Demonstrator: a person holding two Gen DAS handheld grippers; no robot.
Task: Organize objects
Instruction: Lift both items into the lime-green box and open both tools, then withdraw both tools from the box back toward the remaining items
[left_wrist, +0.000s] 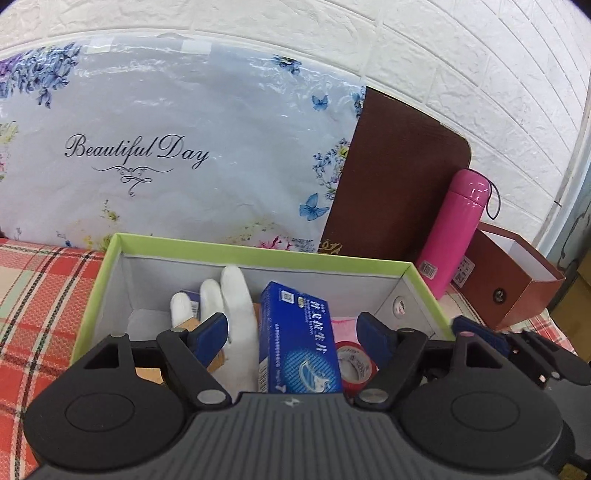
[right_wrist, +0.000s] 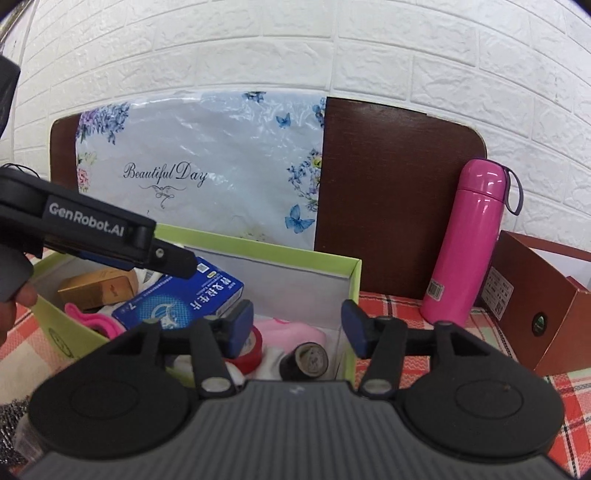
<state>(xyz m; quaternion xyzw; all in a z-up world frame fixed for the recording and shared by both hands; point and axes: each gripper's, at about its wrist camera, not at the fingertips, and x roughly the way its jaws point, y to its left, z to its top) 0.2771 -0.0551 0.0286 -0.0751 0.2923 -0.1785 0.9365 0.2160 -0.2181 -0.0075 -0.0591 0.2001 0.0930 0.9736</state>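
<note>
We hold both grippers, left gripper (left_wrist: 291, 332) and right gripper (right_wrist: 297, 325), released over the green-rimmed cardboard box (left_wrist: 258, 254), where the blue rectangular carton (left_wrist: 299, 339) leans on a white fabric glove (left_wrist: 221, 295); nudging could topple it.

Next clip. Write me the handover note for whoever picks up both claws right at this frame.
Left claw: open, empty, over the green box.
Right claw: open, empty, at the box's right end.
In the box: blue carton, white glove, red tape roll, tan carton, pink cloth, black roll.
Outside: pink bottle, brown box, both on the checked cloth.
Left: possibly those two.
</note>
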